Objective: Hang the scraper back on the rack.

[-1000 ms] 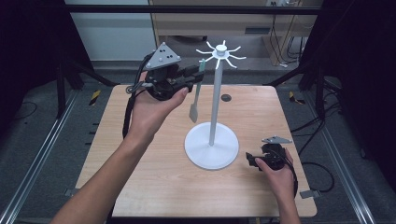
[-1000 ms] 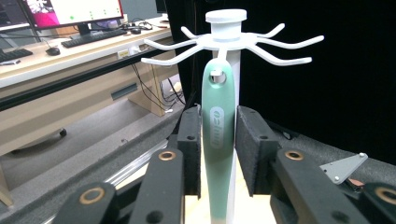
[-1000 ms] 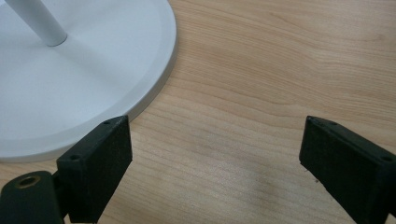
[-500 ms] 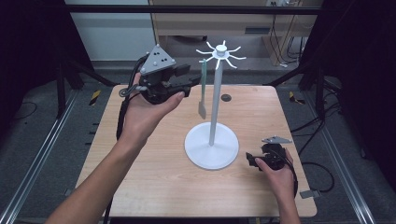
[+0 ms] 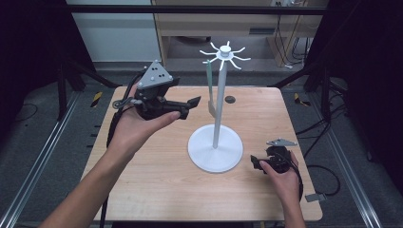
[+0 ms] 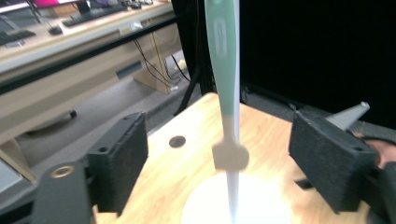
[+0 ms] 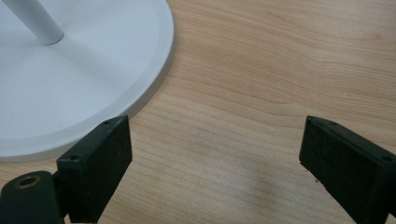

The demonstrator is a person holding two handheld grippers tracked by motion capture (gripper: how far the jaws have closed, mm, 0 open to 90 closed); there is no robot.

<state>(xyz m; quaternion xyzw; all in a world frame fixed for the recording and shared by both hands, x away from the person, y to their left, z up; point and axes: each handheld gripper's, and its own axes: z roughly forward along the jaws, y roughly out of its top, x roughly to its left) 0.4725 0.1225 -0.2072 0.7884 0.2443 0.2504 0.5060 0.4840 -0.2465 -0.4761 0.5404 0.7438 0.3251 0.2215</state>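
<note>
obj: toothbrush (image 6: 223, 70), green/white handle, hangs head-down off white rack (image 5: 216, 142) prong mid-table | your L tool (image 5: 187, 105): jaws just opened wide, brush between, untouched | R tool (image 5: 259, 164): wide, empty

The worktop (image 5: 157, 185) is pale, smooth-grained wood. The stand (image 5: 215, 151) is matt white. The toothbrush (image 6: 225, 84) is smooth green-and-white plastic. The fingers (image 7: 95, 163) are matt black.

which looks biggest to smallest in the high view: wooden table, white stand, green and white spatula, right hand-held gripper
1. Light wooden table, by far the largest.
2. White metal stand with spoked top.
3. Unsure: the hanging green and white spatula is longer but thin, while the black right hand-held gripper is compact and nearer the camera.
</note>
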